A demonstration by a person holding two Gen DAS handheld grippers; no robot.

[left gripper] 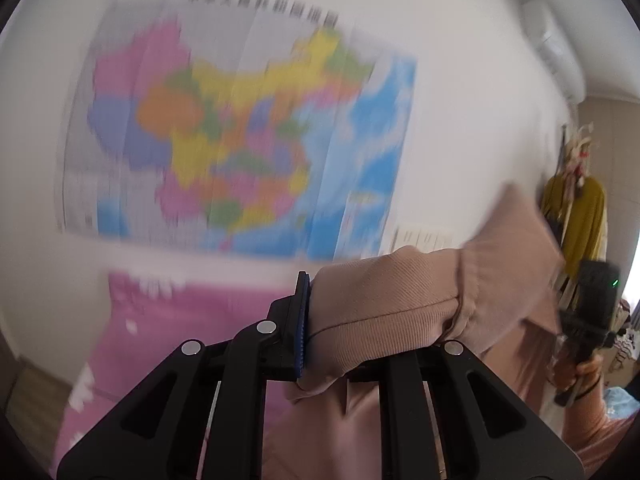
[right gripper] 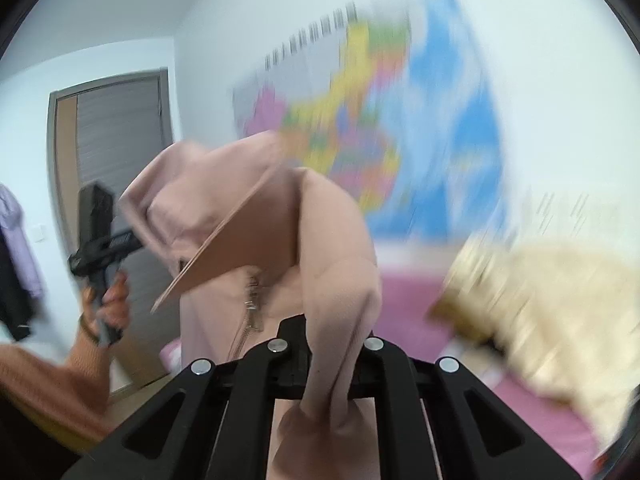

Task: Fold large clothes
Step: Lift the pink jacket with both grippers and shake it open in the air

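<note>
Both tongs (left gripper: 360, 332) (right gripper: 328, 356) — pink garment (right gripper: 256, 216) pinched between each

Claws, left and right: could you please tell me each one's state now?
Left claw: shut on the pink zip jacket.
Right claw: shut on the same jacket.

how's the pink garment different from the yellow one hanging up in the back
The pink garment is clamped in the left gripper and lifted in mid air; the yellow garment hangs at the far right by the wall, untouched. The pink one fills the near view, bunched, with a ribbed cuff; the yellow one looks small and far, draping straight down. Both are soft fabric.
</note>
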